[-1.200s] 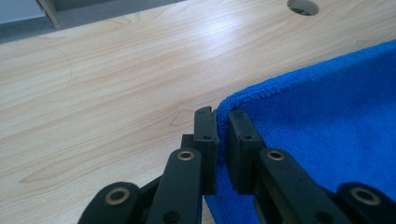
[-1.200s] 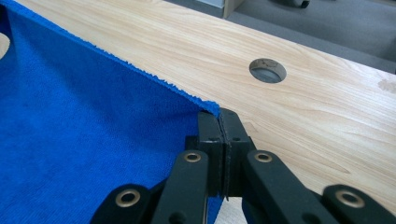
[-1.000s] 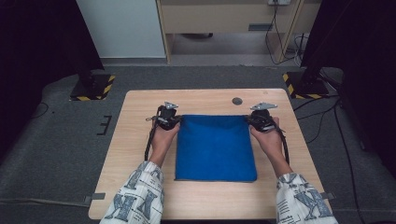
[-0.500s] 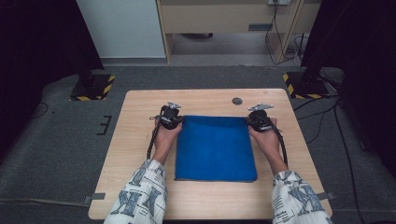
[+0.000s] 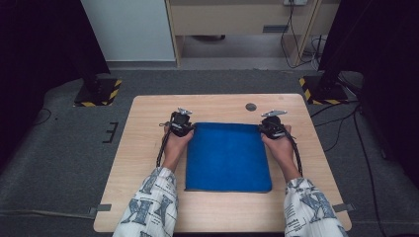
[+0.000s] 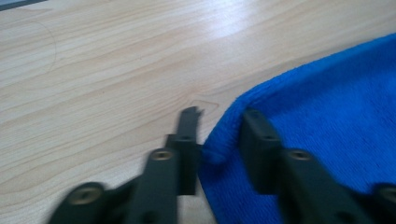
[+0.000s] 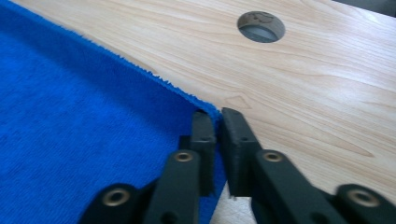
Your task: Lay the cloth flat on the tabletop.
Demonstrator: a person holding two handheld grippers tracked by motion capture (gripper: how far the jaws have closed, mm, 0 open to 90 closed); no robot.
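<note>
Blue towel point(image 5: 228, 157) flat mid-table, far corners between both just-opening grippers, left point(image 5: 181, 124), right point(image 5: 271, 126), bare wood around.

A folded blue towel point(image 5: 228, 156) lay flat near the middle of the light wooden table point(image 5: 148, 148). The left gripper point(image 5: 181, 123) sat at the towel's far left corner and the right gripper point(image 5: 272, 125) at its far right corner, each held by a hand coming in from the near edge in patterned sleeves point(image 5: 150, 205). Both grippers' jaws had just been opening. A small round hole point(image 5: 251, 106) lay in the tabletop beyond the towel, near the right gripper.
</note>
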